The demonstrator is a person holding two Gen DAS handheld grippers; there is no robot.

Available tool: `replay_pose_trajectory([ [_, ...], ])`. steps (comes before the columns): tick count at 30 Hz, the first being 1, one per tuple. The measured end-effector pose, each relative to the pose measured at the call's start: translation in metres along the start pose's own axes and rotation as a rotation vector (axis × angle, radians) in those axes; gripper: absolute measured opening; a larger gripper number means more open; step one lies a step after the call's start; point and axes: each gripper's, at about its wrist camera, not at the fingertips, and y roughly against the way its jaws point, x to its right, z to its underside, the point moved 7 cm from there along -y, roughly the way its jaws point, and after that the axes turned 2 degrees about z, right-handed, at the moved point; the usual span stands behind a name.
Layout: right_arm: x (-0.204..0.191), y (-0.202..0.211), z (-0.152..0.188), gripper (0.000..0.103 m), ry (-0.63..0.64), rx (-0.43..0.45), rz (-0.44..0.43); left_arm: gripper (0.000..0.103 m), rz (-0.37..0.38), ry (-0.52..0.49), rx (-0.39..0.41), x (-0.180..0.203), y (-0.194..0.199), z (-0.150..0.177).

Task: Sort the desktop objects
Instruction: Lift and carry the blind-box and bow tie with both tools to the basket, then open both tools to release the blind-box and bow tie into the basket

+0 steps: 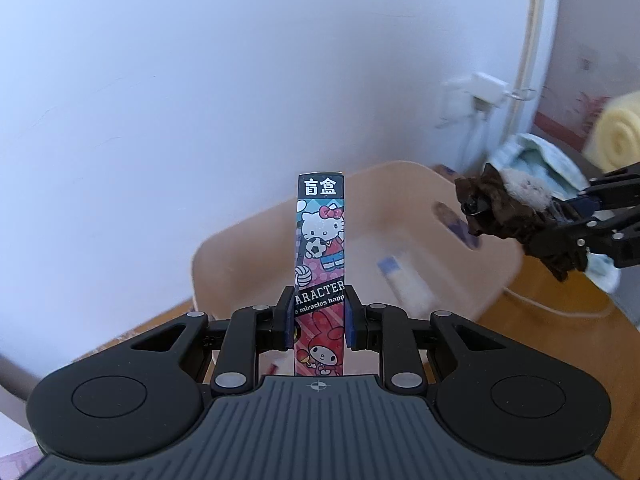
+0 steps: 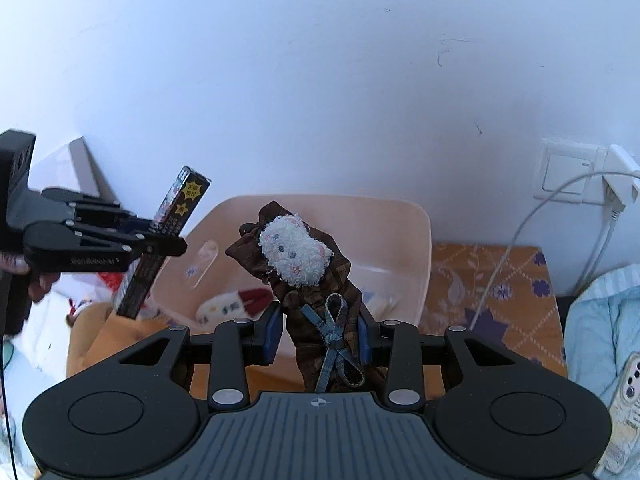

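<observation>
L tool (image 1: 319, 322) pinching blind-box carton (image 1: 320, 248), R tool (image 2: 319, 334) pinching plush-faced brown pouch (image 2: 298, 264), both over beige bin (image 2: 420, 240): drop-off step; next: lower, release inside.

A plain white wall (image 2: 320, 80) fills the upper view, faintly scuffed at one o'clock; at three o'clock a wall socket (image 2: 570, 172) carries a white plug (image 2: 622, 180), its cable (image 2: 516, 240) trailing down; below lies a wooden tabletop (image 1: 560, 332); an orange floral cloth (image 2: 492, 292) at four o'clock.
</observation>
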Motion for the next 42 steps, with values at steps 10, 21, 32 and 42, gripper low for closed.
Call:
replay_pose_trajectory([
  [10, 0.000, -0.066, -0.024, 0.036, -0.014, -0.035, 0.031, 0.023, -0.081, 0.105, -0.040, -0.018, -0.050, 0.001],
  [21, 0.001, -0.125, -0.012, 0.027, 0.037, -0.149, 0.103, 0.023, -0.069, 0.102, -0.201, -0.018, -0.108, 0.019],
  [32, -0.001, -0.127, -0.011, 0.075, -0.011, -0.138, 0.086, 0.072, -0.068, 0.057, -0.195, -0.003, -0.102, 0.025],
  [42, -0.011, -0.087, -0.016, 0.093, -0.040, -0.075, 0.022, 0.072, -0.057, 0.083, -0.120, 0.001, -0.060, 0.027],
])
